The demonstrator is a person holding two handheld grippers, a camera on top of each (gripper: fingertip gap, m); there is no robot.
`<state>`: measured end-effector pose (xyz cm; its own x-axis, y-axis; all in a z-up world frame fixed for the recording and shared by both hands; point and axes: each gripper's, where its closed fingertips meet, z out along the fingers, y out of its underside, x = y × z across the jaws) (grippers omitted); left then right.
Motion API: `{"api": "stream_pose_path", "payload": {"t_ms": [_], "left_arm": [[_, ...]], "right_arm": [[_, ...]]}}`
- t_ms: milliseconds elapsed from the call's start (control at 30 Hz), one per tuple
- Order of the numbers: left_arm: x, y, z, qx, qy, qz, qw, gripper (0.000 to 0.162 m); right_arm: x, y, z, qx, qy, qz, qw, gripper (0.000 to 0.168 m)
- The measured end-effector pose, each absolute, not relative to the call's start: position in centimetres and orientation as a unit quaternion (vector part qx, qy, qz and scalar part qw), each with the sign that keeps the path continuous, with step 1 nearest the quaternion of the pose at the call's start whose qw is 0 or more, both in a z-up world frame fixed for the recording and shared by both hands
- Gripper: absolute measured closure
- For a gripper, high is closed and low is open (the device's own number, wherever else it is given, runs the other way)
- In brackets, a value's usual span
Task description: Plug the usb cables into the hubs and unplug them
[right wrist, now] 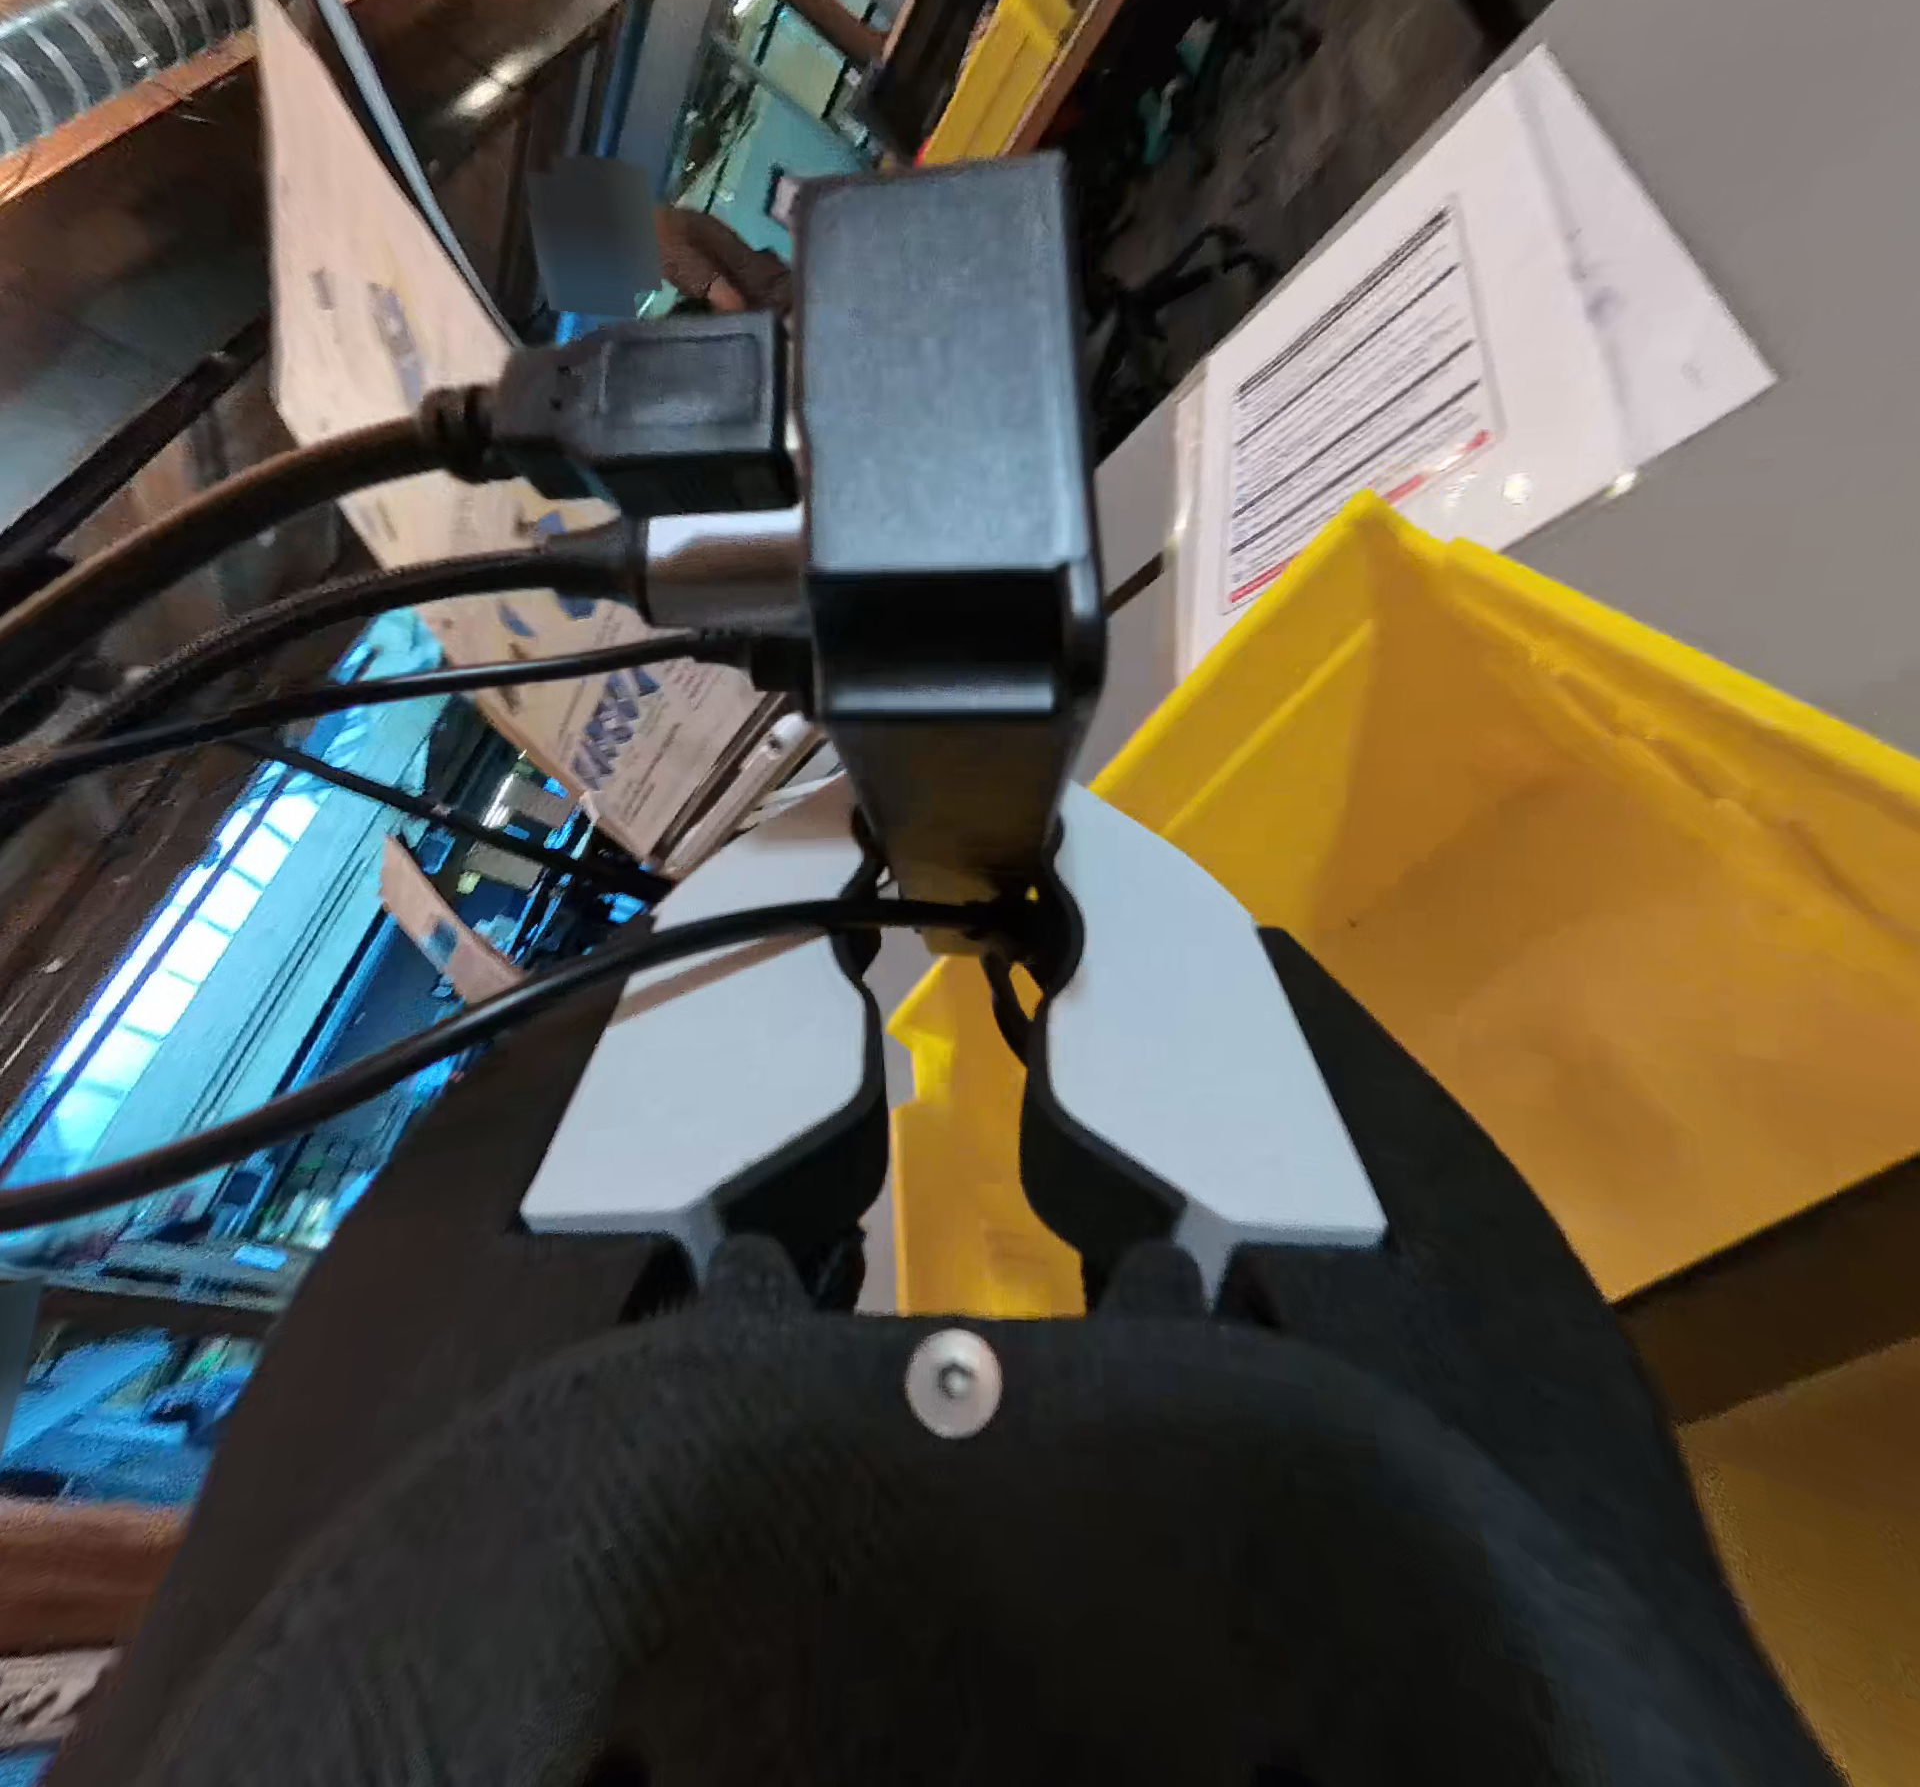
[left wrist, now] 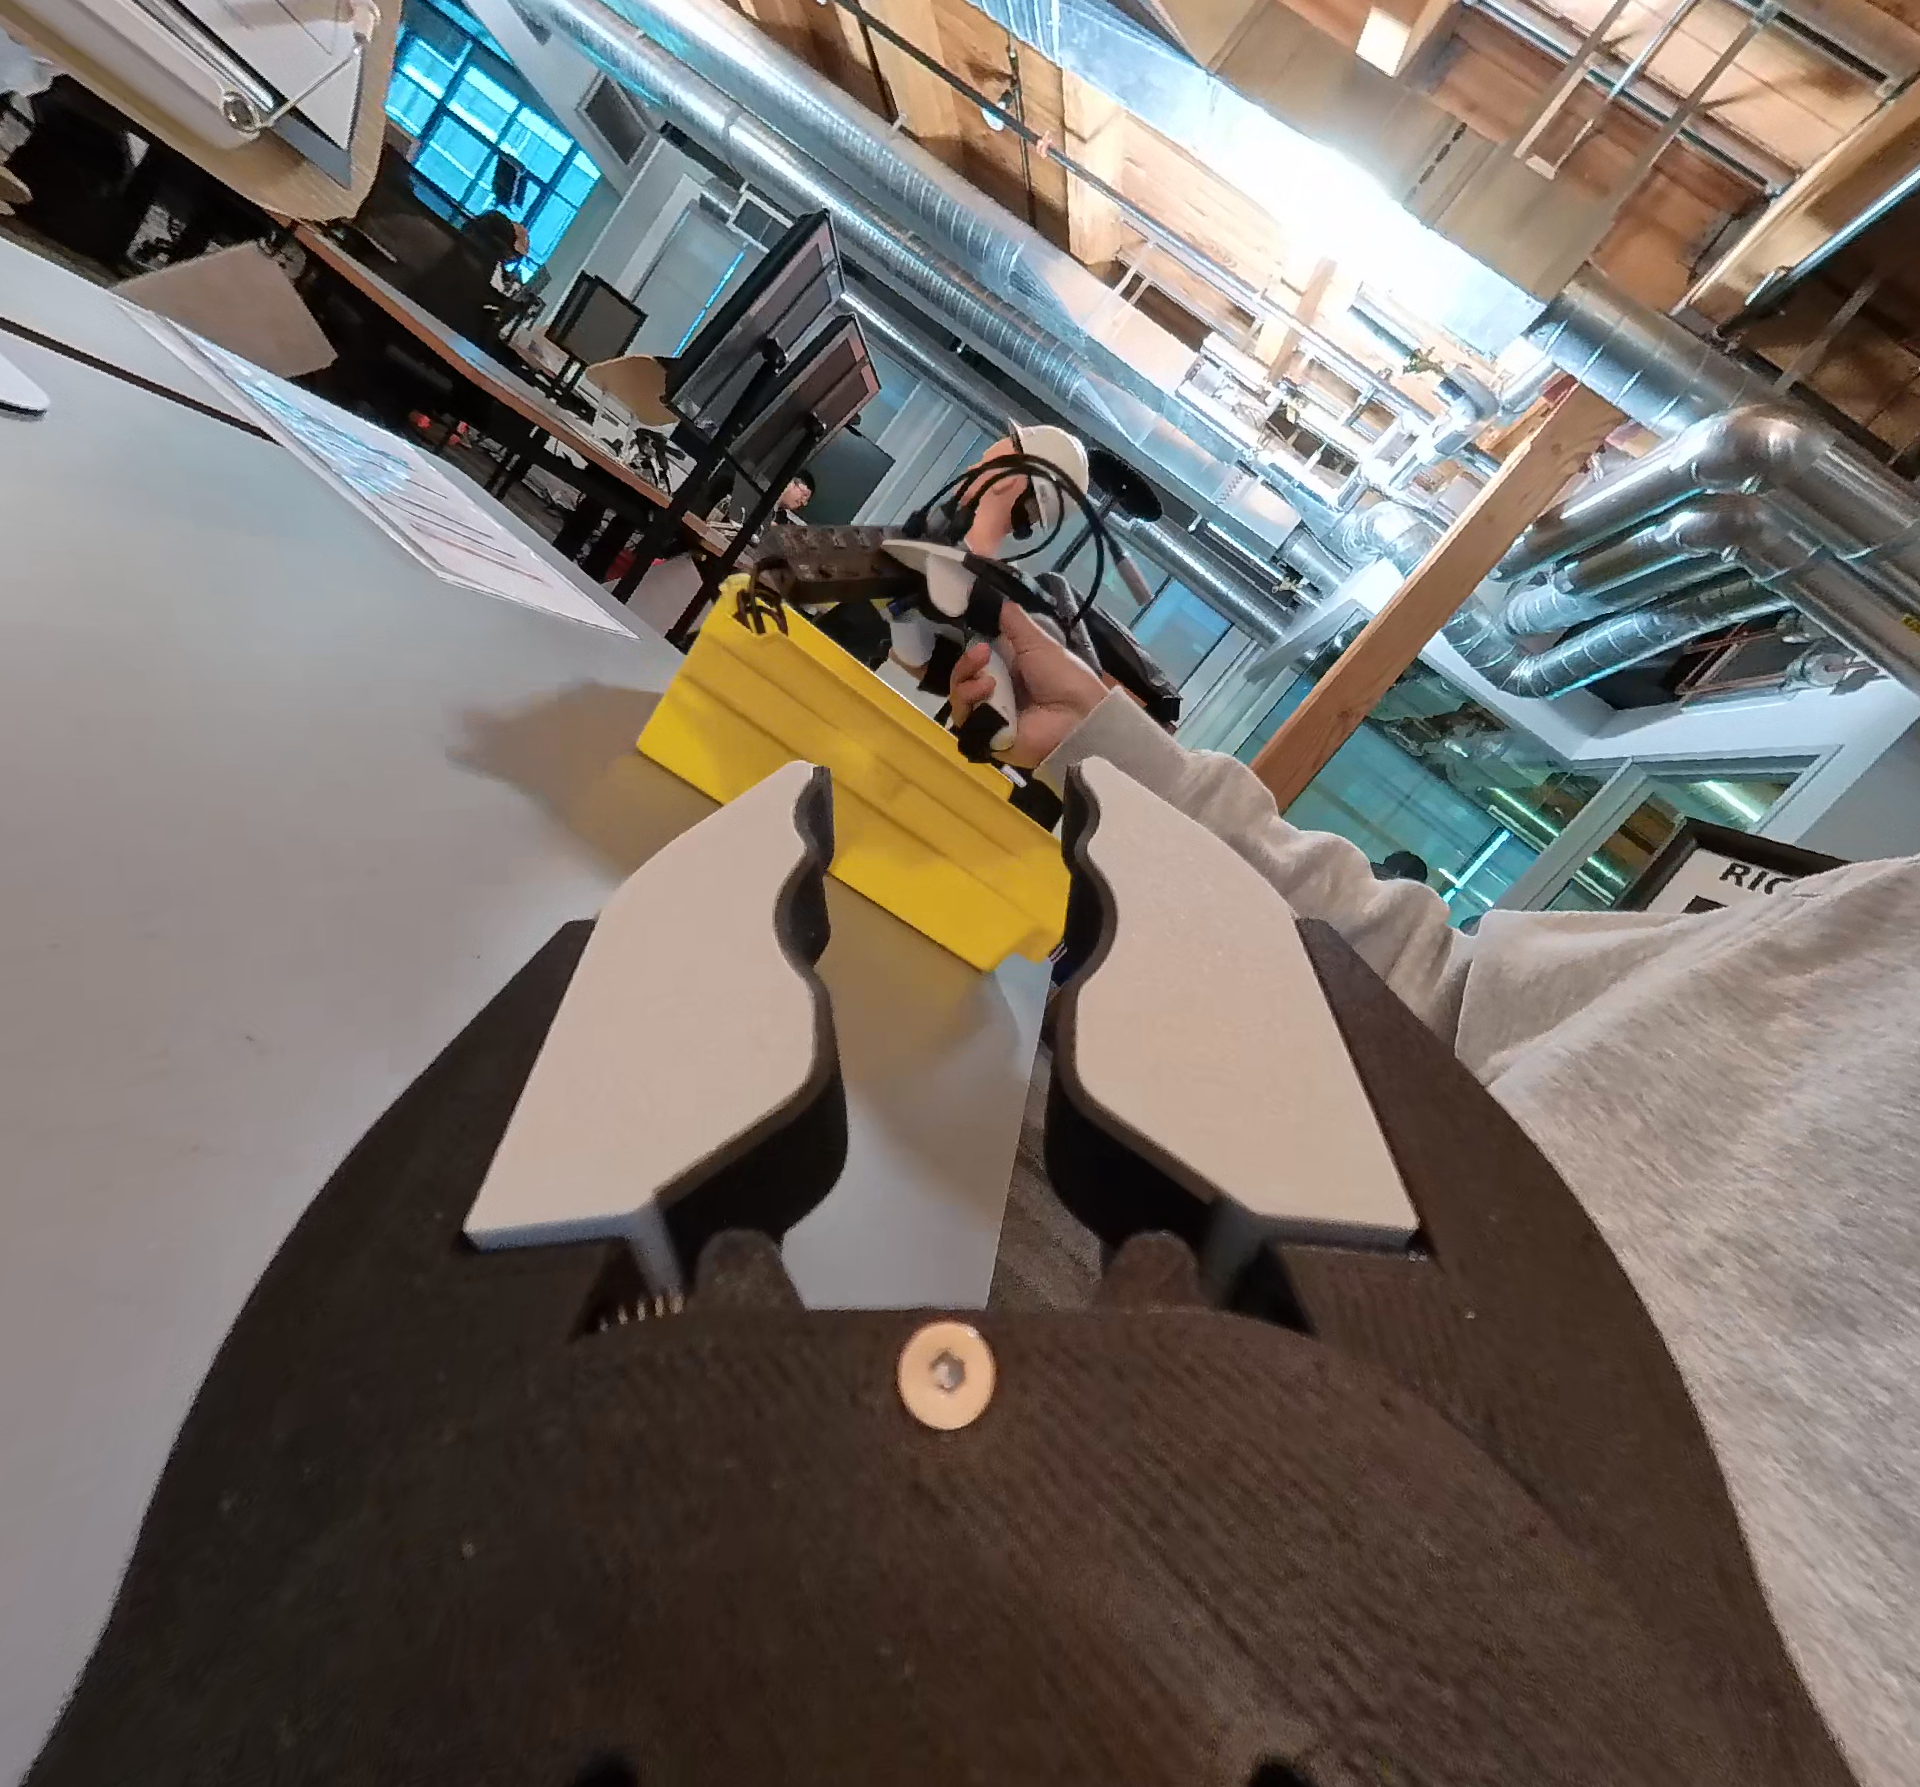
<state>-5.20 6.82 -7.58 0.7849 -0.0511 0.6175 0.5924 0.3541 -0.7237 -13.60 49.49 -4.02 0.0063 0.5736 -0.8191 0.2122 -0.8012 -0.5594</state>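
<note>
In the left wrist view, the left gripper (left wrist: pixel 940 802) is hovering low over the grey table (left wrist: pixel 229 802) with its fingers spread and nothing between them; beyond its tips the yellow bin (left wrist: pixel 831 781) is sitting on the table, and farther off the right gripper (left wrist: pixel 940 568) is being held up in a hand (left wrist: pixel 1029 688), carrying the black hub (left wrist: pixel 831 563) with cables looping above it; the hub is well clear of the table and above the far end of the bin.

In the right wrist view, the right gripper (right wrist: pixel 956 916) is pinching the hub (right wrist: pixel 940 449) by its near end, its fingers pressed in on the narrow base where a thin cable (right wrist: pixel 416 1041) is crossing; several usb cables (right wrist: pixel 644 407) are sitting plugged into the hub's left side, a thick black plug uppermost, a silver-shelled one below it, a slim one lowest; the bin (right wrist: pixel 1507 854) is lying open to the right and looks empty, and a printed sheet (right wrist: pixel 1455 355) is lying on the table beyond it.

Judging from this, the plugging appears done and the unplugging step is in hand; the next move is probably calling for the free left gripper to close on one plug body, likely the thick one, and pull straight along the port axis while the right keeps the hub steady.
</note>
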Motion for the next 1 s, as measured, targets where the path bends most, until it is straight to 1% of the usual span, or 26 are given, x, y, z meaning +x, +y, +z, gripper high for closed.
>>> {"api": "stream_pose_path", "payload": {"t_ms": [167, 300, 367, 433, 533, 633, 800, 900, 1000], "left_arm": [[-5.2, 6.8, -7.6, -0.531, -0.255, -0.205, 0.782, 0.118], [-5.3, 6.8, -7.7, -0.53, -0.257, -0.205, 0.781, 0.118], [-5.3, 6.8, -7.7, -0.531, -0.257, -0.205, 0.781, 0.118], [-5.3, 6.9, -7.8, -0.531, -0.257, -0.207, 0.781, 0.118], [-5.4, 6.9, -7.8, -0.531, -0.259, -0.209, 0.78, 0.118], [-5.3, 6.9, -7.8, -0.532, -0.258, -0.208, 0.779, 0.118], [-5.2, 6.8, -7.7, -0.533, -0.254, -0.203, 0.781, 0.118], [-5.1, 6.9, -7.7, -0.533, -0.255, -0.206, 0.78, 0.118], [-5.0, 7.0, -7.7, -0.535, -0.252, -0.205, 0.78, 0.118]], "right_arm": [[-13.3, 48.2, -3.3, -0.673, -0.355, 0.647, 0.056, 0.143], [-12.7, 48.5, -1.6, -0.652, -0.383, 0.654, 0.03, 0.144], [-12.4, 48.0, -1.3, -0.648, -0.401, 0.647, -0.001, 0.144], [-12.0, 46.8, -2.6, -0.659, -0.421, 0.622, -0.044, 0.144], [-11.8, 43.9, -5.8, -0.675, -0.44, 0.584, -0.096, 0.144], [-12.0, 41.5, -7.3, -0.661, -0.434, 0.597, -0.135, 0.142], [-11.9, 40.9, -9.5, -0.673, -0.425, 0.587, -0.146, 0.134], [-11.3, 41.3, -11.8, -0.706, -0.498, 0.495, -0.092, 0.135], [-11.3, 40.6, -12.2, -0.703, -0.529, 0.469, -0.073, 0.135]]}}
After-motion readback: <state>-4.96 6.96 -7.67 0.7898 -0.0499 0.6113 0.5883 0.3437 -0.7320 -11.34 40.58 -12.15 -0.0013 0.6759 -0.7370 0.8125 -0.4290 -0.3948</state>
